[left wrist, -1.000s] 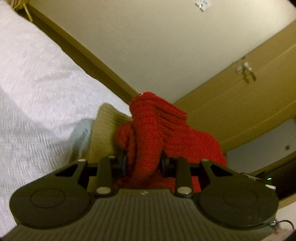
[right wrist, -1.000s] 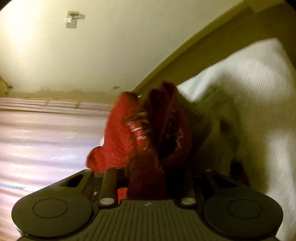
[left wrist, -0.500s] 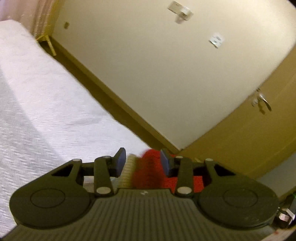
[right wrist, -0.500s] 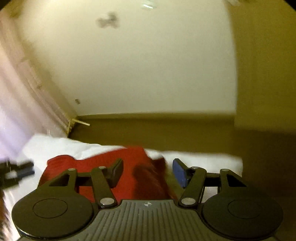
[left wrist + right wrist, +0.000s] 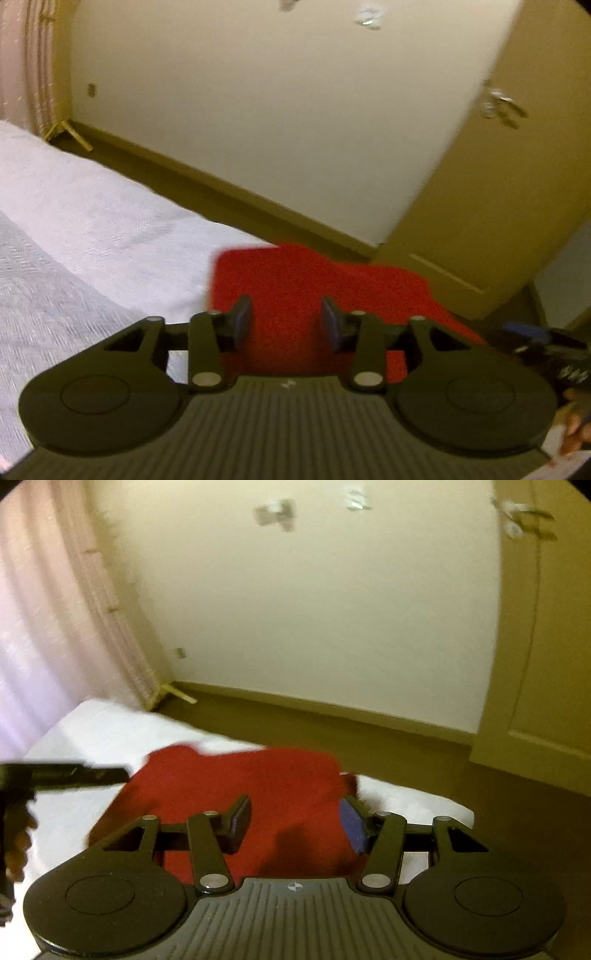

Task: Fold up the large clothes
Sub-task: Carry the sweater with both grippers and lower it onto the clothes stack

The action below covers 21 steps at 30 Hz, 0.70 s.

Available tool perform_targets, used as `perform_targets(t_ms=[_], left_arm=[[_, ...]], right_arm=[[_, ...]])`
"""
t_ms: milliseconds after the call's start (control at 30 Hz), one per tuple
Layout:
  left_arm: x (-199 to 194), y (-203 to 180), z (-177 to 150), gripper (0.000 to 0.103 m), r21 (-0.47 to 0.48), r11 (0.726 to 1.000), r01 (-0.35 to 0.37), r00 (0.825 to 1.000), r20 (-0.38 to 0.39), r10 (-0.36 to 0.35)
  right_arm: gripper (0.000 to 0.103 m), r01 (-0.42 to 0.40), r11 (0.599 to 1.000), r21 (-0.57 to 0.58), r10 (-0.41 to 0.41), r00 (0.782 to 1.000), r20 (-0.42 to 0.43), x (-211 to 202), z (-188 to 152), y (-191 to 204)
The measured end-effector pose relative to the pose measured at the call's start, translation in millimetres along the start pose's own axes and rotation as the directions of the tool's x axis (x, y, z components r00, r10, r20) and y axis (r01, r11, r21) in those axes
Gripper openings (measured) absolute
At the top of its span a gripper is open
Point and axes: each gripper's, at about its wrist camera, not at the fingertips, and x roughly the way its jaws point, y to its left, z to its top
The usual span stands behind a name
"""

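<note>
On bed [image 5: 92, 236]: red sweater [image 5: 295, 295] now lies released; left gripper [image 5: 286, 319], right gripper [image 5: 295, 821] fingers spread, empty.

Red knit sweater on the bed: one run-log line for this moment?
task: fold large clothes | left gripper: open, empty | right gripper: open, empty | red knit sweater: lying on white bedspread, released

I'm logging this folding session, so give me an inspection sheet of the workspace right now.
Surface: white bedspread, bare apart from the garment.
Job's things: red knit lies flat near the bed's corner.
Clutter: nothing seen.
Grippers: left gripper open above the knit; right gripper open above it, holding nothing.
Cables: nothing seen.
Surroundings: cream wall, door, curtain, brown floor; views blurred.
</note>
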Motion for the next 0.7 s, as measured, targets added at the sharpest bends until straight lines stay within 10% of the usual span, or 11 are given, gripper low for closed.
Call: perform_targets(t_ms=[233, 400, 700], left_arm=[[29, -34, -53, 0.042, 0.113, 0.991, -0.073, 0.988, -0.126, 0.087], [48, -19, -70, 0.066, 0.066, 0.991, -0.118, 0.98, -0.153, 0.127], [-2, -36, -47, 0.062, 0.071, 0.981, -0.182, 0.978, -0.091, 0.188]], right_arm=[[0.051, 0.068, 0.979, -0.193, -0.088, 0.991, -0.098, 36, -51, 44], [0.051, 0.07, 0.98, -0.188, -0.104, 0.979, -0.177, 54, -74, 45], [0.052, 0.051, 0.998, -0.036, -0.056, 0.984, -0.167, 8, -22, 30]])
